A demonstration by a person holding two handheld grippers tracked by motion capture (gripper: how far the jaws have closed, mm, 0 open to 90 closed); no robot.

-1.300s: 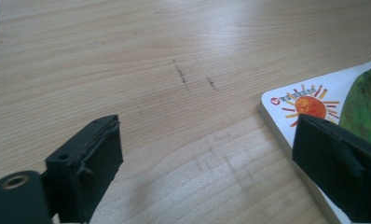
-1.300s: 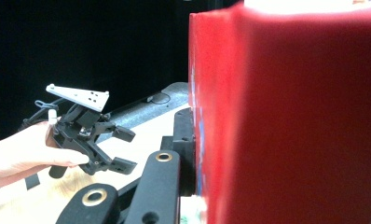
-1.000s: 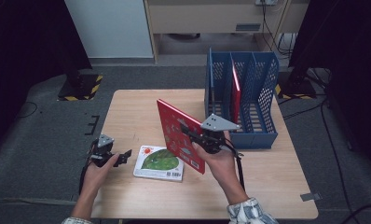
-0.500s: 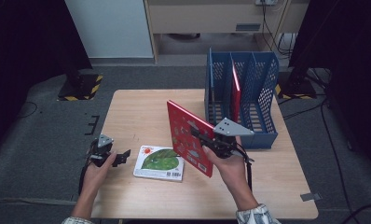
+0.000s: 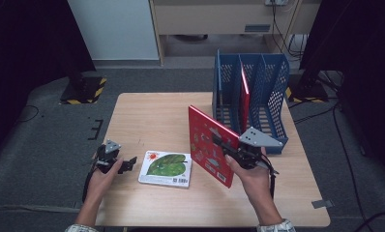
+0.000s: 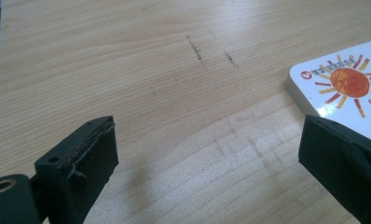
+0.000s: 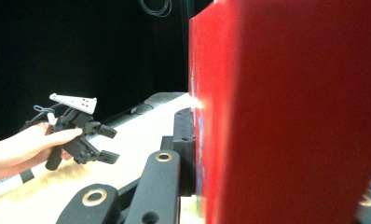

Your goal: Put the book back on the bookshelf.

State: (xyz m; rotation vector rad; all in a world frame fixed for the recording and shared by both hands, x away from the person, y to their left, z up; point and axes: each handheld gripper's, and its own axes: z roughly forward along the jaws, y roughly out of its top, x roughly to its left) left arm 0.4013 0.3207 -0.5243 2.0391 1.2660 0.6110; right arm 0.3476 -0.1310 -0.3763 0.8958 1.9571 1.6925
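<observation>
A large red book [image 5: 207,140] stands upright and tilted above the table, between the flat book and the rack. My right gripper [image 5: 219,144] is shut on its near edge. In the right gripper view the red book [image 7: 295,112] is pressed against the left pad [image 7: 184,140]; the other jaw is hidden behind it. A white book with a green leaf and a sun [image 5: 165,168] lies flat at the front left. My left gripper [image 5: 130,164] rests just left of it, open and holding nothing. Its jaws [image 6: 211,177] stand wide apart over the bare wood, with the book's sun corner [image 6: 346,86] by the right jaw.
A blue three-slot file rack [image 5: 273,92] stands at the table's back right with a thin red book [image 5: 244,96] upright in its middle slot. The wooden table [image 5: 152,121] shows bare wood at the back left. My left gripper [image 7: 104,144] shows far off in the right gripper view.
My right hand has carried the red book to the right, closer to the blue rack. The left hand and the flat book have stayed where they were.
</observation>
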